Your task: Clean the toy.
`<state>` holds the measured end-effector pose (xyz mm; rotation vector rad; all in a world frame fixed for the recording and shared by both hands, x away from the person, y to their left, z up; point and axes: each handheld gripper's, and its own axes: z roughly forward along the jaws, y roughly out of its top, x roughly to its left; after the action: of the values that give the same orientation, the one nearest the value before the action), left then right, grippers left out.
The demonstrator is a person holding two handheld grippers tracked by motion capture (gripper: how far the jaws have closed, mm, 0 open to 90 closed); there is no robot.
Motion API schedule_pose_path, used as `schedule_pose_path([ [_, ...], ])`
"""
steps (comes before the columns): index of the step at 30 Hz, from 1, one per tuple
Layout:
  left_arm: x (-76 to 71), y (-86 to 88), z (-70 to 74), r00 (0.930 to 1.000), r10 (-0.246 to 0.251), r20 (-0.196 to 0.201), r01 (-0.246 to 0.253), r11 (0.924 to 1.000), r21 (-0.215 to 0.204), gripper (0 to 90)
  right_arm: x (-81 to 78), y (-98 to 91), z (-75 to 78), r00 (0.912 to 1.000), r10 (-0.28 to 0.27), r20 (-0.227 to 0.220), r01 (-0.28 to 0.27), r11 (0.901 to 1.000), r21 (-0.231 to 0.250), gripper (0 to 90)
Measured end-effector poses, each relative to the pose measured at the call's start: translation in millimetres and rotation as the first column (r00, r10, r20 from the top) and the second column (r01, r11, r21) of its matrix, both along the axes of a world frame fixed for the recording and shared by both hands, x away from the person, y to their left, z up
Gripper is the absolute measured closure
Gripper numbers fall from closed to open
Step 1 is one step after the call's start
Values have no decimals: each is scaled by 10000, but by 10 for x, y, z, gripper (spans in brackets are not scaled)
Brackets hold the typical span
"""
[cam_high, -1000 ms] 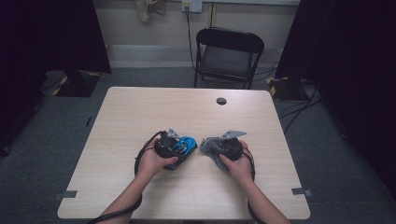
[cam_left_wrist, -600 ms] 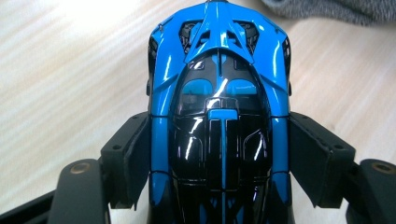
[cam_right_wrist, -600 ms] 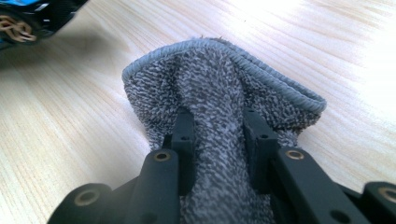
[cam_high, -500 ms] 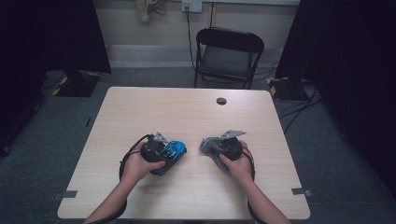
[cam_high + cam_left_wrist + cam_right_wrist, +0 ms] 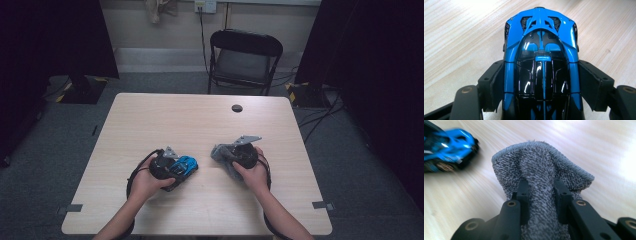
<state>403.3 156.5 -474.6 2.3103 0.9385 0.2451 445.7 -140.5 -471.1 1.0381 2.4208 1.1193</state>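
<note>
While clamped lengthwise, glossy blue-and-black toy car (image 5: 541, 62).

One toy car (image 5: 541, 62), blue and black, is on the worktop (image 5: 200, 120). One grey cloth (image 5: 541, 170) is there too. Two grippers are in use, a left gripper (image 5: 167, 167) and a right gripper (image 5: 235, 157) (each with two black fingers (image 5: 522, 192)). Two hands hold them. One round black disc (image 5: 237, 108) lies near the worktop's far edge. One folding chair (image 5: 243, 60) stands behind it.
</note>
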Motion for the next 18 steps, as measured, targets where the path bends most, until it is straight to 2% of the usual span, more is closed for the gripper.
schedule_pose_path([
  [5, -5, -1, 12, 9999, -122, 82, 123, 9998, -139, 281, 38, 149, 120, 9998, 131, 133, -134, 9997, 228, 718],
  [8, -13, -19, 26, 9998, -197, 101, 200, 9994, -279, 281, 70, 210, 142, 9998, 119, 128, -123, 9995, 303, 718],
  [9, -20, -34, 36, 9996, -263, 29, 264, 9992, -316, 281, 85, 235, 147, 9999, 96, 71, -99, 9993, 366, 718],
  [11, -28, -66, 40, 9993, -358, 136, 363, 9988, -322, 281, 156, 370, 137, 9998, 167, -120, -162, 9991, 389, 718],
  [15, -46, -130, 59, 9976, -669, 166, 677, 9966, -480, 281, 205, 479, 133, 9996, 209, -210, -200, 9989, 432, 718],
  [16, -47, -151, 60, 9976, -665, 203, 675, 9964, -509, 281, 217, 515, 135, 9993, 287, -236, -274, 9982, 537, 718],
  [18, -37, -158, 59, 9976, -651, 240, 663, 9963, -539, 281, 208, 622, 134, 9973, 647, -339, -635, 9974, 350, 718],
])
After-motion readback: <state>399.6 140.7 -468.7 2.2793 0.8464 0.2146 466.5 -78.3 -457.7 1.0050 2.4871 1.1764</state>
